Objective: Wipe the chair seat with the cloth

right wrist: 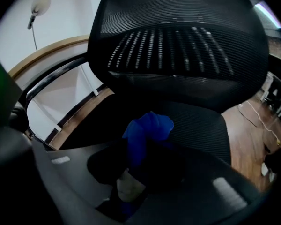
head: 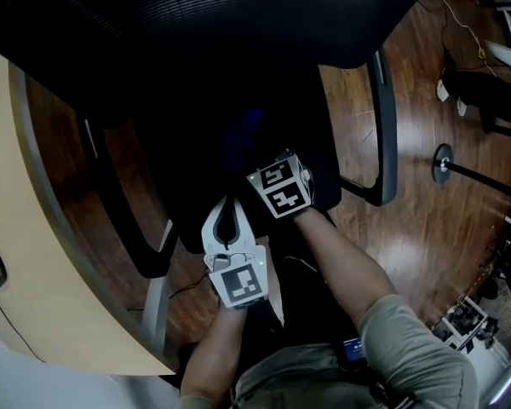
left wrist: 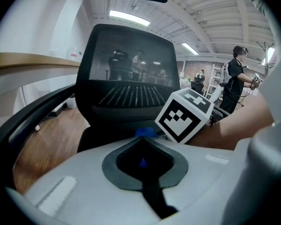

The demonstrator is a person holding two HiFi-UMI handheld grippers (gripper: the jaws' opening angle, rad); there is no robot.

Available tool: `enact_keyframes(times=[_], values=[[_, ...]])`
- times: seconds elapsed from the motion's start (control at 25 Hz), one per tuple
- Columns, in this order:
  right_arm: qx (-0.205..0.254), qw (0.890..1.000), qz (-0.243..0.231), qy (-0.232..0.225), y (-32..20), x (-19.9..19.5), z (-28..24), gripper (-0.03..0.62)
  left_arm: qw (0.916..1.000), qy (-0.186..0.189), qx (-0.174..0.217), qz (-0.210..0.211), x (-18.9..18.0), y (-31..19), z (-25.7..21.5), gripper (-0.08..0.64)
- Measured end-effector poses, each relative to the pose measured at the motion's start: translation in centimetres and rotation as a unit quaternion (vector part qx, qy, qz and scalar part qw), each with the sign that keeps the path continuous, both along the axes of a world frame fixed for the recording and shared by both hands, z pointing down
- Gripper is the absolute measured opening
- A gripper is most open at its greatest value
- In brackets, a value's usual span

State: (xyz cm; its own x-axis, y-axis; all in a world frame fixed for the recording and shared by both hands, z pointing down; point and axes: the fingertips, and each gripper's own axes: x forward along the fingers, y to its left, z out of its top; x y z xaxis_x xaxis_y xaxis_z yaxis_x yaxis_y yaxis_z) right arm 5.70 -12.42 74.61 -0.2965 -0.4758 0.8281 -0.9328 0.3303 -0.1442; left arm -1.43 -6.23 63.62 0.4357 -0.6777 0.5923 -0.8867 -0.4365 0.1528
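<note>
The black office chair fills the head view, its dark seat point(head: 196, 156) below the mesh back point(head: 196, 15). My right gripper point(head: 257, 156), with its marker cube point(head: 280, 187), is over the seat and shut on a bunched blue cloth point(right wrist: 147, 130) that sticks out past its jaws toward the seat point(right wrist: 201, 125). That cloth is a dim blue patch point(head: 243, 135) from above. My left gripper point(head: 230, 204) trails just behind and left of the right one, jaws together and holding nothing. From the left gripper point(left wrist: 141, 142) I see the cloth's edge point(left wrist: 145, 132) and the right cube point(left wrist: 185, 114).
A pale wooden desk point(head: 34, 254) curves along the left, close to the chair's left armrest point(head: 128, 220). The right armrest point(head: 383, 126) stands over wood floor point(head: 426, 228). A round stand base point(head: 443, 162) and cables lie farther right. People stand far behind point(left wrist: 235, 81).
</note>
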Motion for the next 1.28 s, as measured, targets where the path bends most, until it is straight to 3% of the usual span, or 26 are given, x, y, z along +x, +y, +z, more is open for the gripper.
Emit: enact_keyframes(times=[0.28,0.56,0.88,1.08,1.28], values=[[0.01,0.992,0.125,0.018,1.3,13.5,-0.4,0.095,0.9989,-0.003,0.012,0.046,8.5,-0.9,-0.3,0.006],[-0.009,0.97,0.241,0.016,4.4,21.0,1.2,0.095,0.9988,-0.005,0.007,0.048,13.2,0.1,0.6,0.006],[0.006,0.969,0.248,0.02,4.9,21.2,2.7,0.095,0.9994,-0.013,-0.014,0.028,12.4,1.7,3.6,0.005],[0.02,0.966,0.254,0.045,5.0,21.2,1.9,0.095,0.9998,-0.012,-0.009,0.013,9.4,2.5,3.0,0.006],[0.051,0.979,0.19,0.042,3.6,15.2,-2.1,0.095,0.9993,-0.019,-0.002,-0.033,3.6,3.1,0.4,0.006]])
